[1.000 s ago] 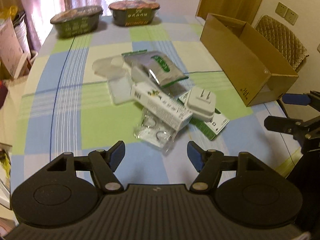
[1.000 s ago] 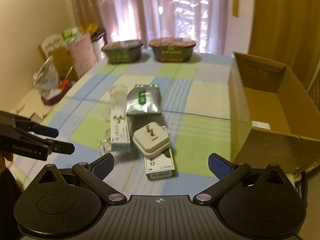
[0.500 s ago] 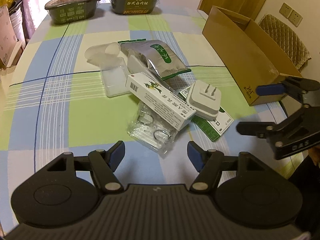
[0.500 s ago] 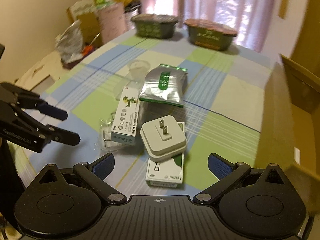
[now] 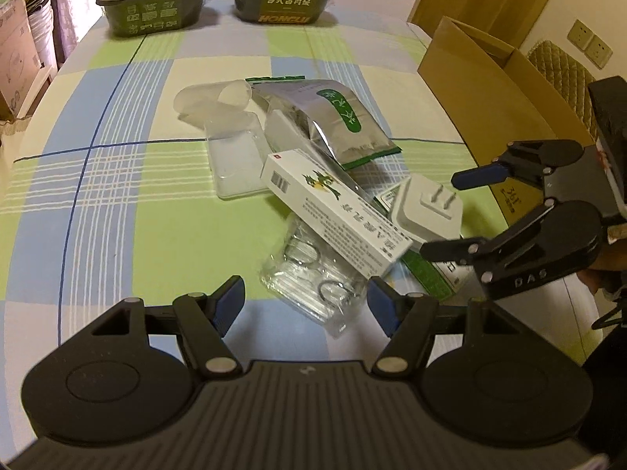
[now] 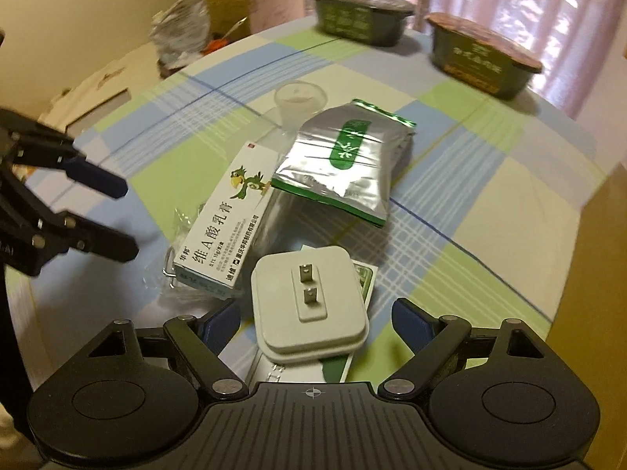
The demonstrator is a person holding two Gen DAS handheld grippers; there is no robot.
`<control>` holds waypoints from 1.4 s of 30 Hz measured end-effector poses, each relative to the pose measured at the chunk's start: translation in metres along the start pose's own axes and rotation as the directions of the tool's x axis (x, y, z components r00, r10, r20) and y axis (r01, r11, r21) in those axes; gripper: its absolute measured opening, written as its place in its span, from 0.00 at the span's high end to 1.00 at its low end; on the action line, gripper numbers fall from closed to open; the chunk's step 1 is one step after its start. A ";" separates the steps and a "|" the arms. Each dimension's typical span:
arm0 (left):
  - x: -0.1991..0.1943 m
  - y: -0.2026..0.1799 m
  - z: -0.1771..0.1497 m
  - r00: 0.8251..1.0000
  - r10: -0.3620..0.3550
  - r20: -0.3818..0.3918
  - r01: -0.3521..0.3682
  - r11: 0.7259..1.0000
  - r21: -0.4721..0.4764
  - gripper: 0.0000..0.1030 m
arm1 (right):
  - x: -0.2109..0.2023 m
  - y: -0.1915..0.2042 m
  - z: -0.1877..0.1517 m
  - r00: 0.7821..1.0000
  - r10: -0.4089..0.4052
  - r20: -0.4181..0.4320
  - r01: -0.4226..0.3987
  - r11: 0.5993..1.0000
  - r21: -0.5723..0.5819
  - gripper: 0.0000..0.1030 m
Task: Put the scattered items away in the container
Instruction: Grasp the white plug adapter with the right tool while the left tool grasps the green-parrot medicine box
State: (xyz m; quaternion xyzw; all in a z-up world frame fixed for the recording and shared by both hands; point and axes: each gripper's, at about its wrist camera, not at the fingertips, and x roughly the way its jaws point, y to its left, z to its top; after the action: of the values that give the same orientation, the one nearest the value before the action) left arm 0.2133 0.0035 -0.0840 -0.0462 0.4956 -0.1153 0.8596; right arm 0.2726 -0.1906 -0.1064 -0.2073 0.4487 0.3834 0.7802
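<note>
The checked tablecloth (image 5: 117,203) carries everything, and the brown cardboard box (image 5: 482,90) stands open at about two o'clock from the pile, well apart from it, with nothing tidied into it that I can see. At twelve o'clock, far back, sit two sealed meal trays (image 5: 154,0). In the heap, the silver-and-green foil pouch (image 6: 348,164) lies on top at the far side, the white ointment carton (image 6: 223,231) slants across a crinkly clear bag of metal rings (image 5: 313,278), and the white plug adapter (image 6: 309,305) rests prongs-up on a flat green-and-white packet (image 6: 362,278); a clear cup (image 5: 213,96) lies tipped over at eleven o'clock. The right gripper (image 6: 315,323) is spread wide, empty, its pads flanking the adapter without touching. The left gripper (image 5: 305,301), also wide and empty, hovers just short of the ring bag. My worry: the adapter is smooth, rounded and perched on a slippery packet, so closing off-centre could squirt it sideways or drag the packet along. The two grippers are also near each other and could clash.
</note>
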 end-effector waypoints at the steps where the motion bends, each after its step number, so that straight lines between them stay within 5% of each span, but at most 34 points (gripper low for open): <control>1: 0.002 0.000 0.001 1.000 -0.003 -0.001 0.003 1.000 -0.005 0.38 | 0.002 0.001 0.001 1.000 0.004 -0.002 -0.004 1.000 -0.014 0.12; 5: 0.007 0.001 0.004 1.000 -0.008 -0.002 0.008 1.000 -0.015 0.38 | 0.011 0.004 0.002 1.000 0.013 -0.018 -0.014 0.998 -0.053 0.15; 6: 0.009 0.001 0.004 1.000 -0.008 -0.002 0.008 1.000 -0.019 0.38 | 0.013 0.005 0.003 1.000 0.016 -0.024 -0.017 0.998 -0.060 0.28; 10: 0.013 0.001 0.006 1.000 -0.005 -0.002 0.005 1.000 -0.030 0.38 | 0.019 0.006 0.003 0.999 0.005 -0.032 -0.007 0.998 -0.065 0.34; 28: 0.047 -0.033 0.048 0.998 -0.067 0.009 0.067 0.998 -0.019 0.38 | -0.025 0.005 -0.032 0.998 -0.059 0.028 0.053 0.978 0.203 0.35; 34: 0.060 -0.039 0.043 0.999 -0.010 -0.034 0.013 0.996 0.091 0.38 | -0.030 0.005 -0.040 0.997 -0.071 0.037 0.061 0.970 0.234 0.35; 42: 0.049 -0.001 0.029 0.993 0.098 -0.068 -0.089 0.988 0.123 0.39 | -0.034 0.006 -0.046 0.996 -0.073 0.046 0.059 0.963 0.262 0.35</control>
State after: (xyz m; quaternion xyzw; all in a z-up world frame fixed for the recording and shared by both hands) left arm 0.2617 -0.0105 -0.1107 0.0331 0.5207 -0.1061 0.8465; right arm 0.2331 -0.2314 -0.1006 -0.1071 0.4664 0.3004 0.8251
